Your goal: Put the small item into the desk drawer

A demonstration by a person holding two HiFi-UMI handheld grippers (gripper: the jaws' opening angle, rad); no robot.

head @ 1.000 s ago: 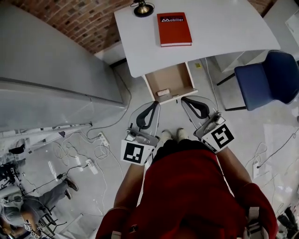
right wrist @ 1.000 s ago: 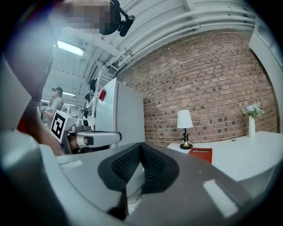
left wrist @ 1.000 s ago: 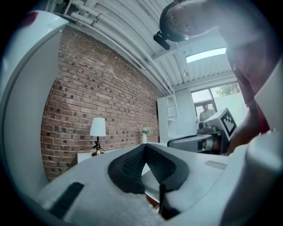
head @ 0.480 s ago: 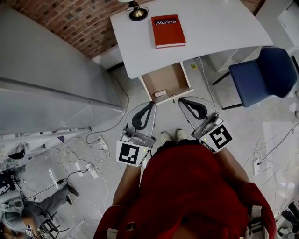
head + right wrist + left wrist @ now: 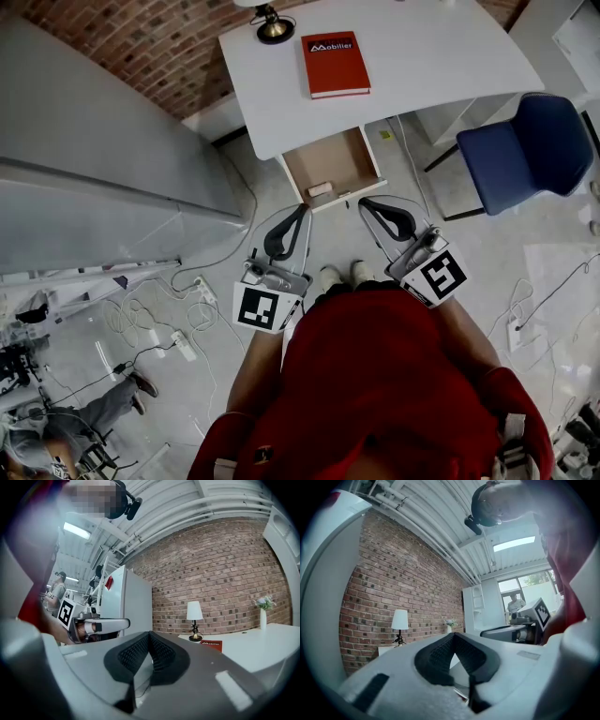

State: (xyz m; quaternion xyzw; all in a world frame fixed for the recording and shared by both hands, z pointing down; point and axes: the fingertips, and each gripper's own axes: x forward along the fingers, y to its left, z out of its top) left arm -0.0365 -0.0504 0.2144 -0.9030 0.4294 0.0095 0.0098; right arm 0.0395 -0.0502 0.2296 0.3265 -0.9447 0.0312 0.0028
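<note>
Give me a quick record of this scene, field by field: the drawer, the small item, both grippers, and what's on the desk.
drawer: open, below the desk front edge
small item: pale, lying inside the drawer near its front
left gripper: shut, empty, just short of the drawer front
right gripper: shut, empty, beside the left one
desk top: red book, lamp
beside desk: blue chair

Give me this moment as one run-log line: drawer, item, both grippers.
drawer: open | small item: lying inside drawer | left gripper: shut, empty | right gripper: shut, empty | both: near drawer front
</note>
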